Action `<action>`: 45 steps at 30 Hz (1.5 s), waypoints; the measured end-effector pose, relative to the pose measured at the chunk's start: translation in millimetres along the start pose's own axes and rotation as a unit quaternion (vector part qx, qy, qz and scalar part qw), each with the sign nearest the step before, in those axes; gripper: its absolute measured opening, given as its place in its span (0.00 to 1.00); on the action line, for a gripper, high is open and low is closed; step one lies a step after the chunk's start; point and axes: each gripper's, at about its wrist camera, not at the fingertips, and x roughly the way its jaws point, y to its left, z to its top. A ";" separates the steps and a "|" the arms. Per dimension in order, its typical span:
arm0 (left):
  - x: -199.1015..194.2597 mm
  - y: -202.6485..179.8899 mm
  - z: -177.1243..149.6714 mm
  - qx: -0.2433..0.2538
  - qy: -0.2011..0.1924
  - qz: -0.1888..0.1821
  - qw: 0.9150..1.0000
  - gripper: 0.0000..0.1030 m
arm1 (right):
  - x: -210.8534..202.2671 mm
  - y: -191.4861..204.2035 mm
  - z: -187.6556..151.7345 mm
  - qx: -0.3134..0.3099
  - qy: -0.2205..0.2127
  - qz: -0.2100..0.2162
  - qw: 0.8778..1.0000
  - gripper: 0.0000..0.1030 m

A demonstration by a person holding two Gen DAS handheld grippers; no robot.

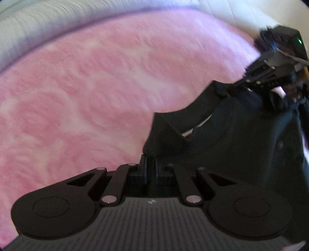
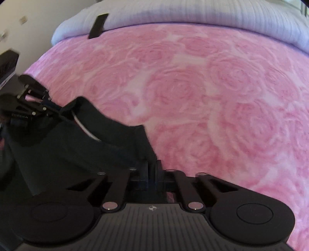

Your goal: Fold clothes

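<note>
Black garment [image 1: 222,135] clamped between both grippers' fingers, left gripper [image 1: 151,164], right gripper [image 2: 152,168], above pink rose-patterned blanket [image 2: 212,86].

You worked over a bed w/ a pink rose-patterned blanket [image 2: 212,86] spread across it. A pale lavender ribbed cover [image 2: 173,13] lay along the far edge, w/ a flat black strip [image 2: 98,26] on it.

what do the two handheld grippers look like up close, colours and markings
Both are matte black. The left gripper and right gripper each have a ribbed grey-black top plate with a small white logo, two round black discs at the sides, and linkage bars with silver pivot pins. The right one's body shows a green light in the left view.
</note>
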 end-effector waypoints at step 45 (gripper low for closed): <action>115.4 -284.1 164.1 0.006 0.055 -0.057 0.997 0.46 | -230.1 -102.1 -177.0 0.374 -0.024 -0.123 0.919 0.02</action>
